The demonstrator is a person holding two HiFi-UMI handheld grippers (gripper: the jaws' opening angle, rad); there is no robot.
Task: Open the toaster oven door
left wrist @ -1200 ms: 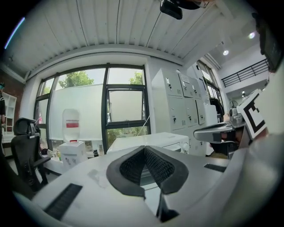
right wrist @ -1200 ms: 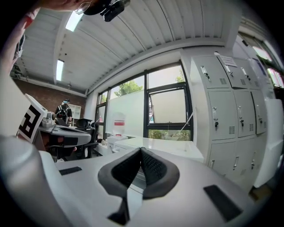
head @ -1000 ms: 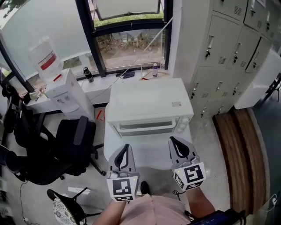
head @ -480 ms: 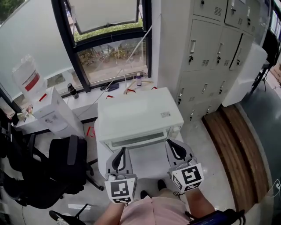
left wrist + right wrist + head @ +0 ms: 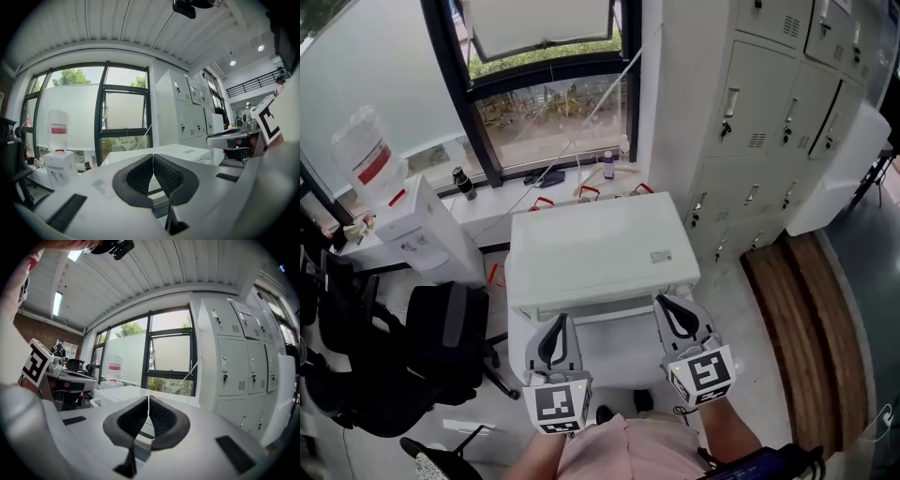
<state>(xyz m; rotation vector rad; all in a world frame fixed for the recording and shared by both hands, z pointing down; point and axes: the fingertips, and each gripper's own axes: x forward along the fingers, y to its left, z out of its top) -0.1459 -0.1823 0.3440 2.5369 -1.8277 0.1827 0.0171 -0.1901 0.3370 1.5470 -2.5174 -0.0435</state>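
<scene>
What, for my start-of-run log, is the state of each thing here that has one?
toaster oven door: shut.
left gripper: jaws together, empty.
right gripper: jaws together, empty.
locker doors: shut.

The left gripper and right gripper have pale grey shells. Their jaws carry black ribbed pads. Each bears a white cube with black square markers. The person wears a pink top.
</scene>
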